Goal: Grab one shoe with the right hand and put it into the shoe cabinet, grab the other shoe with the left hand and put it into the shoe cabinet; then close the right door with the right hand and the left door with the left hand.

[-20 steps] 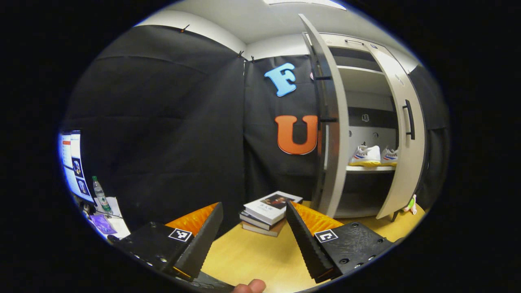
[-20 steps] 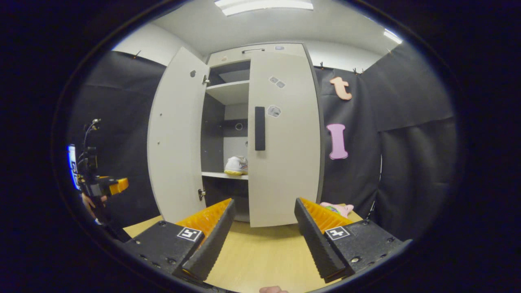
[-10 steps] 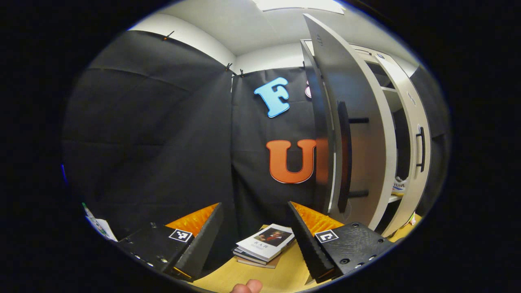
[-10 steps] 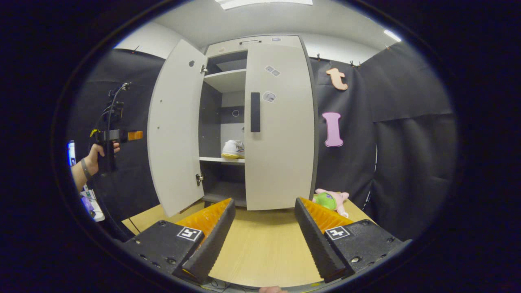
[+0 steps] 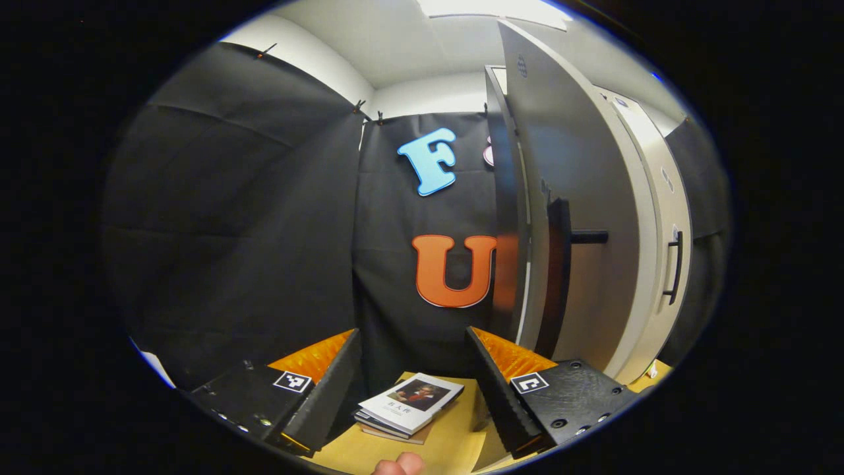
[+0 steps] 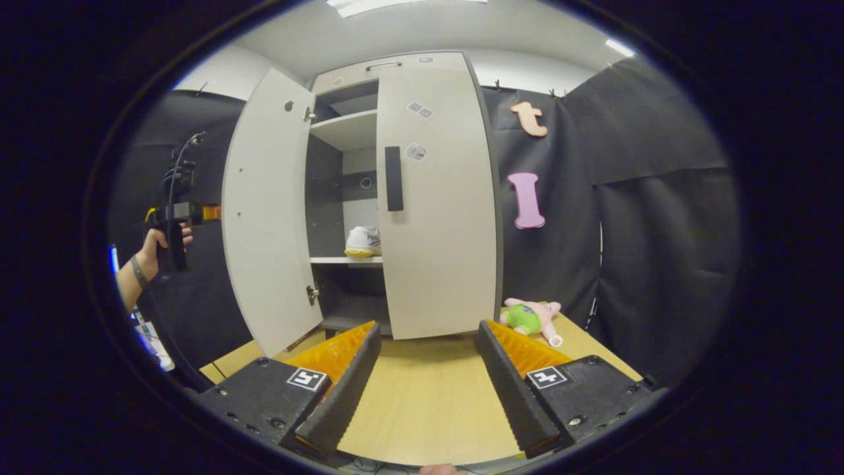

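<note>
In the left gripper view the left gripper (image 5: 412, 382) is spread wide and empty, the left door (image 5: 573, 218) just ahead to its right with books (image 5: 409, 406) below, while in the right gripper view the right gripper (image 6: 425, 382) gapes empty, the shoe cabinet (image 6: 369, 198) far ahead, a shoe (image 6: 362, 241) on its shelf.

Light wooden desk (image 6: 422, 402) carrying a tall grey shoe cabinet (image 6: 435, 218), a pink-and-green plush toy (image 6: 533, 318), and a book stack (image 5: 409, 412), perhaps three.

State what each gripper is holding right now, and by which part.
Nothing. The left gripper and the right gripper both stand open with empty gaps; the left door is not yet touched.
</note>
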`<state>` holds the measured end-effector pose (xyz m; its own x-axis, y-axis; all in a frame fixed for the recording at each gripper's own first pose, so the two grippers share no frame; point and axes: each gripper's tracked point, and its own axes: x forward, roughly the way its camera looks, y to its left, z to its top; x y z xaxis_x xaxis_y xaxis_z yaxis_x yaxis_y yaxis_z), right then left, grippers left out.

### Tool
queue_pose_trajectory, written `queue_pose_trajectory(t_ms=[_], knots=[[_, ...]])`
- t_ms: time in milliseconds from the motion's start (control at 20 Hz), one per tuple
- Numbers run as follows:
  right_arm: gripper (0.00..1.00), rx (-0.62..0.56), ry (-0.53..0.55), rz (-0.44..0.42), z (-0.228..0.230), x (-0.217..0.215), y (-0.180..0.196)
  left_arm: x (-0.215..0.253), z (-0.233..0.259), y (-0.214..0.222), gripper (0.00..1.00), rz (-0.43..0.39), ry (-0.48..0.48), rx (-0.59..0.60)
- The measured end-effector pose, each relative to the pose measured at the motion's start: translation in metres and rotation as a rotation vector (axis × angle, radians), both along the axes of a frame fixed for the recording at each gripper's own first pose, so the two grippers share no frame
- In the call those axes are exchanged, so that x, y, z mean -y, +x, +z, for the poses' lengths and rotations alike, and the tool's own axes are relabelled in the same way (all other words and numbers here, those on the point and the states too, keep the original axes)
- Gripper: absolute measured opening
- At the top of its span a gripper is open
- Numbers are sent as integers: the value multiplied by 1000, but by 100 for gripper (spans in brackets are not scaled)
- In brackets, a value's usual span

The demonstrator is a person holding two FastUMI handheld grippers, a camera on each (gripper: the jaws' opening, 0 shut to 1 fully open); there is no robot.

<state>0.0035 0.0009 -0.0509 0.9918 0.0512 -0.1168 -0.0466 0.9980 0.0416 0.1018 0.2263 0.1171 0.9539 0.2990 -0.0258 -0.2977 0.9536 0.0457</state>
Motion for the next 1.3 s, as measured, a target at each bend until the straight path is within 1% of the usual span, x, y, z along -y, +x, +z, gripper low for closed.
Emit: queue_pose_trajectory(t_ms=[100,300,350,400,500,700,900,1100,1300], knots=[[95,-5,-5,6,-2,-1,3,1,1,0,93,-5,22,-2],[95,-2,1,22,-1,-4,8,16,-5,0,92,-42,-42,-34],[91,6,1,24,1,-5,9,23,-5,0,92,-49,-59,-32],[95,12,-2,26,3,-4,10,31,-6,0,92,-60,-67,-31],[95,18,-12,23,4,0,11,53,-6,0,92,-88,-67,-28],[95,7,-9,2,0,15,12,86,-5,6,92,-119,-47,-22],[96,-9,12,-30,-4,34,15,117,-8,15,92,-150,-52,-25],[95,-16,20,-59,-8,47,19,152,-8,30,92,-199,-49,-21],[95,-23,15,-84,-13,60,14,194,-12,56,93,-275,-36,-17]])
